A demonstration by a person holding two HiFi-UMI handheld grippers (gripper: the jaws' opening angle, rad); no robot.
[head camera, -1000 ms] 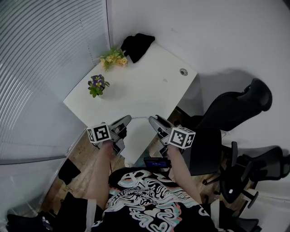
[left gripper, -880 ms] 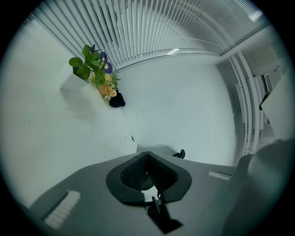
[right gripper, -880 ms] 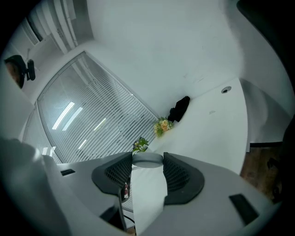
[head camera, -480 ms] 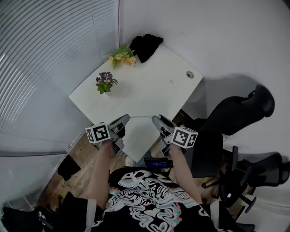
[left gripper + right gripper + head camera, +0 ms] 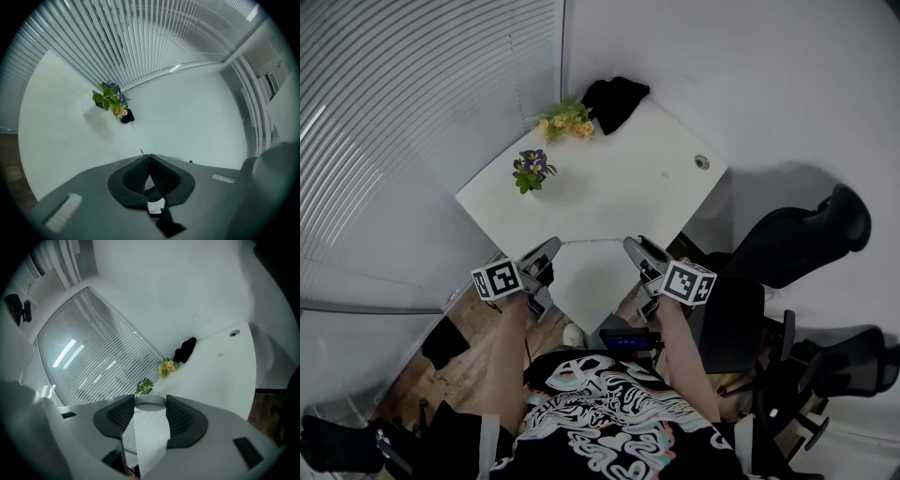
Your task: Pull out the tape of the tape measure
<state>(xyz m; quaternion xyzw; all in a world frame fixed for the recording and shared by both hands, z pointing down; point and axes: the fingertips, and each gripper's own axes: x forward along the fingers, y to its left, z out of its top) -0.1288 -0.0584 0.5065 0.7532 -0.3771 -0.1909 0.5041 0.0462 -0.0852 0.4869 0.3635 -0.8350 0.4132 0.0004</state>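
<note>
In the right gripper view a white body with a grey round top, seemingly the tape measure (image 5: 150,427), sits between the jaws, and both pads press on its sides. My right gripper (image 5: 150,401) is shut on it; no pulled-out tape shows. From the head view the right gripper (image 5: 636,249) hangs over the near corner of the white table (image 5: 619,187), and the tape measure is hidden there. My left gripper (image 5: 547,251) is beside it, over the table's near left edge. Its jaws are shut with nothing between them (image 5: 149,157).
Purple flowers (image 5: 531,170) and yellow flowers (image 5: 566,119) stand at the table's far left, with a black bundle (image 5: 616,98) in the far corner. A cable hole (image 5: 701,161) marks the right edge. Black office chairs (image 5: 797,234) stand to the right; window blinds run along the left.
The head view has swung: table and flowers now lie further right and slightly lower in it. Both grippers hold the same stance, jaws unchanged.
</note>
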